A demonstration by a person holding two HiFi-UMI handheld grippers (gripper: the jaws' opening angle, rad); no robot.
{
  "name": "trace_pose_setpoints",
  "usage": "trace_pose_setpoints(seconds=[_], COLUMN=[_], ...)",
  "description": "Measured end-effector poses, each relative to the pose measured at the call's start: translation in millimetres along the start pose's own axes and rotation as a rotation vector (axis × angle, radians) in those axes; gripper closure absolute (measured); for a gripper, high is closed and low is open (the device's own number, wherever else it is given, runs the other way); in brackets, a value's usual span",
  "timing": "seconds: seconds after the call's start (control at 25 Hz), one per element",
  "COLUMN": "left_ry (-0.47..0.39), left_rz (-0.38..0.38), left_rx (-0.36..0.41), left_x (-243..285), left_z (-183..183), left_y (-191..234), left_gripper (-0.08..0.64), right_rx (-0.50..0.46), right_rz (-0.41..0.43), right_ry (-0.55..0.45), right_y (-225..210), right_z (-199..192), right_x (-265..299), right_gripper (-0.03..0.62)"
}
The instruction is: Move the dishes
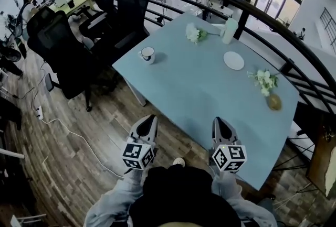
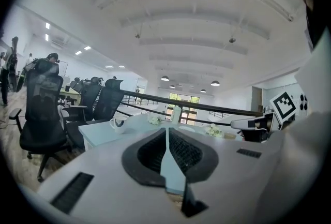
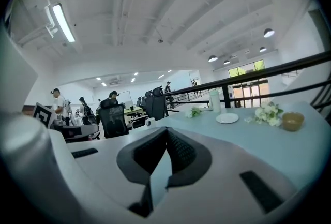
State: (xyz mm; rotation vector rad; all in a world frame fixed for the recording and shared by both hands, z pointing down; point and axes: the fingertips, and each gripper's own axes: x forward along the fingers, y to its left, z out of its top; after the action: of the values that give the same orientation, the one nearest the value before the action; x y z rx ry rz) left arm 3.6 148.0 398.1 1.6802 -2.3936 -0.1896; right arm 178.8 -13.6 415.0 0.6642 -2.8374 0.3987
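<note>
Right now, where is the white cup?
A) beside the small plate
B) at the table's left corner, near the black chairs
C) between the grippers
B: the cup stands at the left corner of the table by the black chairs, far from the plate.

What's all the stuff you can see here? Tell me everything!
table: one, light blue, beside the railing
cup: one, white, near the table's left corner
plate: one, white, far side of the table
flower bunches: two, white, one far, one near the bowl
tall container: one, pale, by the railing
bowl: one, brown, right edge
office chairs: several, black, left of the table
railing: one, black, behind the table
left gripper: pale grey, jaws together, empty
right gripper: pale grey, jaws together, empty
</note>
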Motion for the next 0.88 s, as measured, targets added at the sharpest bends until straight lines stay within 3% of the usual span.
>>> trace_pose_setpoints(seconds=[0.48, 0.88], left_ry=[0.079, 0.079], left_rz=[0.032, -0.069], left_rx=[-0.024, -0.013], left_x=[1.1, 84.6], left_z=[-26.5, -10.6], left_y=[6.9, 23.5], left_gripper=[0.529, 0.529], right_rx=[0.022, 0.039], right_rz=[0.064, -0.016], right_ry=[0.087, 0.072], right_y=[8.1, -18.3], right_z=[-26.9, -10.2], right_x=[27.1, 72.1], right_gripper=[0.584, 0.584])
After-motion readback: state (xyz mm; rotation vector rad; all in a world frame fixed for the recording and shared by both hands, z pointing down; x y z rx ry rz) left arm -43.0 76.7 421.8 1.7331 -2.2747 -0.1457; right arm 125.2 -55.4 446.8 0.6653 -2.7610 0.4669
